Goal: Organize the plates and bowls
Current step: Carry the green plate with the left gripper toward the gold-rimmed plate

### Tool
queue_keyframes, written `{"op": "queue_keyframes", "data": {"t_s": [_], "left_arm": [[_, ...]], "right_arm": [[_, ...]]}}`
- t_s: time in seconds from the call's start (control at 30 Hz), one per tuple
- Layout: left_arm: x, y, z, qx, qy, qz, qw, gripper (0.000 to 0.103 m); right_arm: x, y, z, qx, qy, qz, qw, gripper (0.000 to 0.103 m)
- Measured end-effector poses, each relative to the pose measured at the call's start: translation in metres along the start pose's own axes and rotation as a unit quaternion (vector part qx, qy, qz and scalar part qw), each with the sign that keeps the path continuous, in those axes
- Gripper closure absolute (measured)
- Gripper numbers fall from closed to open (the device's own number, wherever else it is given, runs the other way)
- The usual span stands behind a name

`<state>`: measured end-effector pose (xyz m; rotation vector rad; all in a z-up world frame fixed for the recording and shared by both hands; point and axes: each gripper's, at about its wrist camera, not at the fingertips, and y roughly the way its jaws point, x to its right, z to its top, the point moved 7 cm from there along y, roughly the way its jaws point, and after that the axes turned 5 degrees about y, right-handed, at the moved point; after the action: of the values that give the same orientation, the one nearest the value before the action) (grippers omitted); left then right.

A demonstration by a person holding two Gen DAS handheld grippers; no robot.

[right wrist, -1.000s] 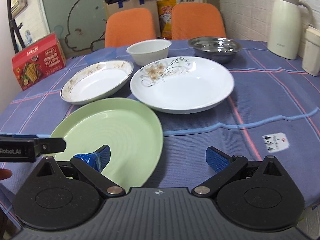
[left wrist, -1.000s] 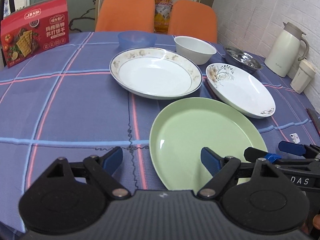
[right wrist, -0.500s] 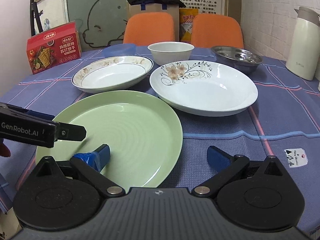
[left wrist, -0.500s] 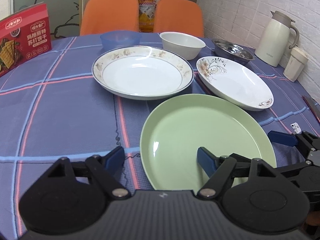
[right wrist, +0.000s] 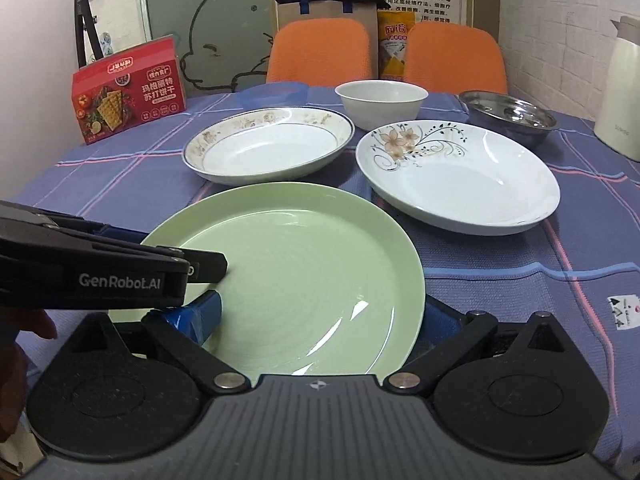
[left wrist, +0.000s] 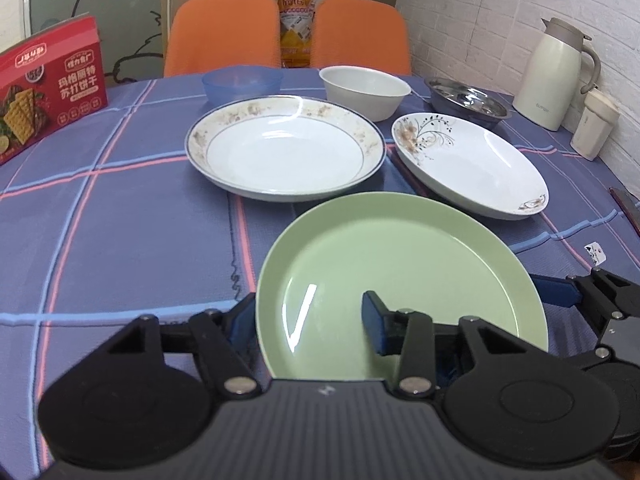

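Green plate sits at near table edge, straddled by both grippers: left gripper jaws wide over its left rim, right gripper jaws wide over its right. Rim should be pinched evenly on both sides before lift, w/ plate kept level, then likely stacked w/ gold-rimmed plate.

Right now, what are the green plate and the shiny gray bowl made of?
Green plate: probably plastic or melamine, though it could be glazed; plain colour, smooth gloss with streaky highlights. Shiny gray bowl: looks like stainless steel, with mirror-like reflections inside.
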<state>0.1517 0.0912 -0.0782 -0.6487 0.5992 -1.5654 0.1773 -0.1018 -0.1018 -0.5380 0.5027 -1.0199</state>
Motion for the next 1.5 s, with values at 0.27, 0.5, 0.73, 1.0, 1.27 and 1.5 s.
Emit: {"op": "queue_keyframes", "data": {"t_s": [0.27,0.5,0.73,1.0,1.27,1.5], "left_arm": [[-0.063,-0.044,-0.021,0.005,-0.034,0.064,0.9973,0.061],[-0.101,-0.029,-0.023,0.0,-0.072,0.068,0.9951,0.06],[-0.112,-0.041,-0.014,0.036,-0.085,0.051,0.9944,0.031],[-0.133,-0.039,0.03,0.075,-0.093,0.055,0.9914,0.029],[-0.145,0.008,0.066,0.052,-0.106,0.03,0.9926,0.028],[-0.156,0.034,0.085,0.039,-0.092,0.036,0.9944,0.028]], "right_arm": [[-0.07,0.004,0.001,0.001,-0.033,0.066,0.997,0.012],[-0.096,0.033,0.006,-0.014,-0.05,0.073,0.996,0.012],[-0.075,0.016,0.017,-0.009,-0.037,0.097,0.995,0.014],[-0.031,0.034,0.095,0.058,-0.014,0.065,0.996,0.014],[-0.009,0.105,0.139,0.033,-0.026,0.043,0.998,0.014],[-0.008,0.145,0.136,-0.017,-0.024,0.055,0.998,0.014]]}}
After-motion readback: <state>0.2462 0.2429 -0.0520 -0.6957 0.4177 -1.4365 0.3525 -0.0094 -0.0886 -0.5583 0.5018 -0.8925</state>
